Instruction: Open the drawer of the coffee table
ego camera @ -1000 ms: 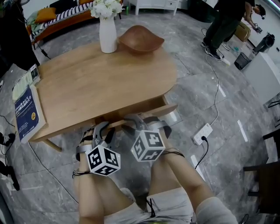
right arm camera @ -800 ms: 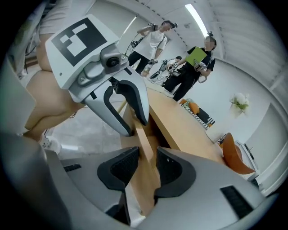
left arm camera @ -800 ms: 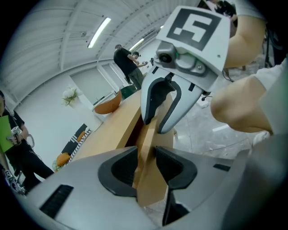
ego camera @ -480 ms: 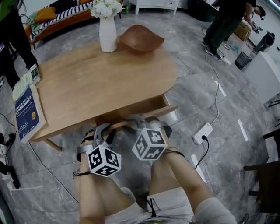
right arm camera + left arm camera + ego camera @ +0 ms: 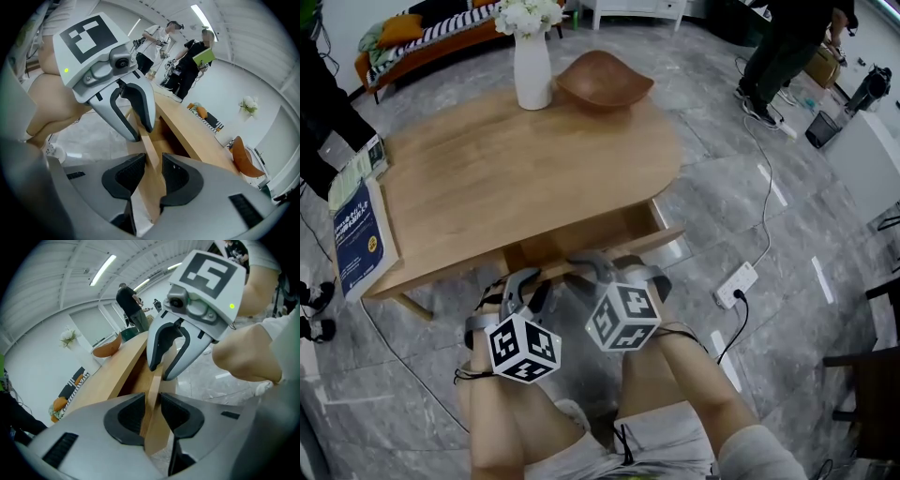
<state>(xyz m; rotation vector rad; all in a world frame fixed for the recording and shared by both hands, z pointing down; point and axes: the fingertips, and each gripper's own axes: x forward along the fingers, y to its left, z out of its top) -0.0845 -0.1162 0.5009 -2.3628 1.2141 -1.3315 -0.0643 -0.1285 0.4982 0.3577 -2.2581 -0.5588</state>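
Well, the drawer (image 5: 581, 232) sits partway out; right gripper (image 5: 153, 161) clamps its front panel (image 5: 661, 236), left gripper (image 5: 151, 399) jaws just closed on it too, more pulling ahead.

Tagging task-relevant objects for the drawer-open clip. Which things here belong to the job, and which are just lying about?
In the job: drawer, coffee table, left gripper (jaws have just closed further onto its front), right gripper gripping it too.
Lying about: vase, bowl, books, power strip.
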